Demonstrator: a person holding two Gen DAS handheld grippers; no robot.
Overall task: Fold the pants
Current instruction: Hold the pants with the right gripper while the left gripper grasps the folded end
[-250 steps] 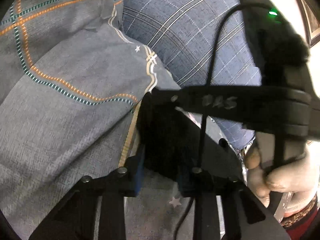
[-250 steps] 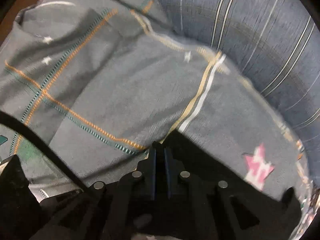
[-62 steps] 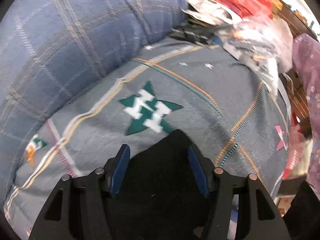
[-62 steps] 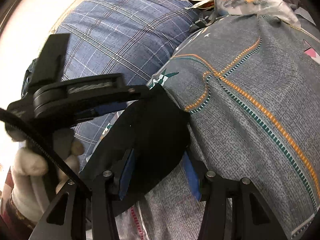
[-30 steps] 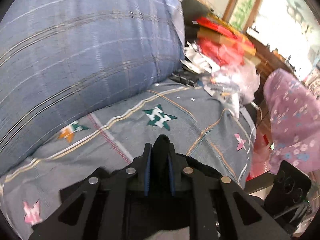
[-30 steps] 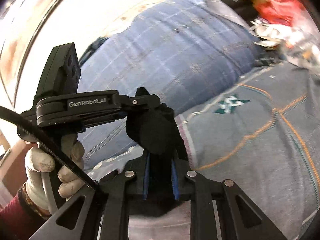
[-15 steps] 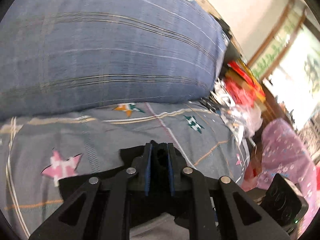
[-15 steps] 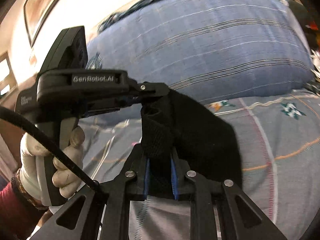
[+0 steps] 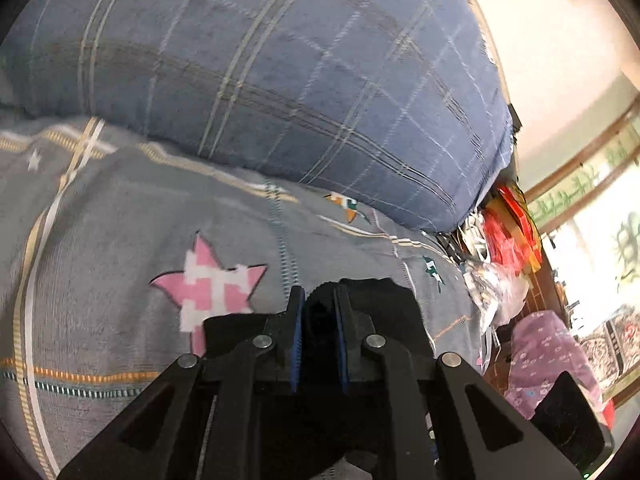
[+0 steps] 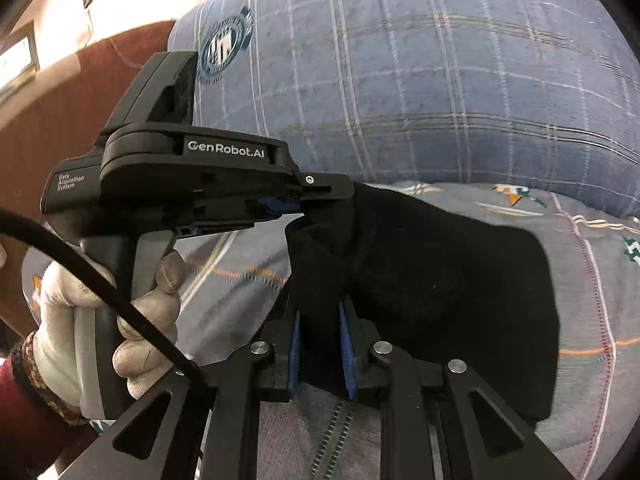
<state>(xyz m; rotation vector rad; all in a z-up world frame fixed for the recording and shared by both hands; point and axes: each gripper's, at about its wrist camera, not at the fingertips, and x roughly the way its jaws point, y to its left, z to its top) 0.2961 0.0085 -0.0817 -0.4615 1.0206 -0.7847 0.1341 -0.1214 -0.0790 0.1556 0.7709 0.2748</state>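
Note:
The black pants (image 10: pixel 440 272) hang as a folded panel above the grey patterned bedsheet (image 10: pixel 592 320). My right gripper (image 10: pixel 319 312) is shut on one bunched edge of the pants. My left gripper (image 9: pixel 319 300) is shut on another black edge (image 9: pixel 384 300); in the right wrist view it (image 10: pixel 332 196) is seen from the side, held by a white-gloved hand (image 10: pixel 80 300), pinching the top corner of the pants. The cloth stretches between both grippers.
A big blue plaid pillow (image 9: pixel 280 80) lies behind the sheet (image 9: pixel 120 240). Red packets and plastic clutter (image 9: pixel 504 240) sit at the bed's right edge, beside a purple floral cloth (image 9: pixel 548 352). A brown headboard (image 10: pixel 80 128) stands at the left.
Both grippers have swung left along the bed with the pants; the pillow now fills more of both views. The pants hang wider between the grippers.

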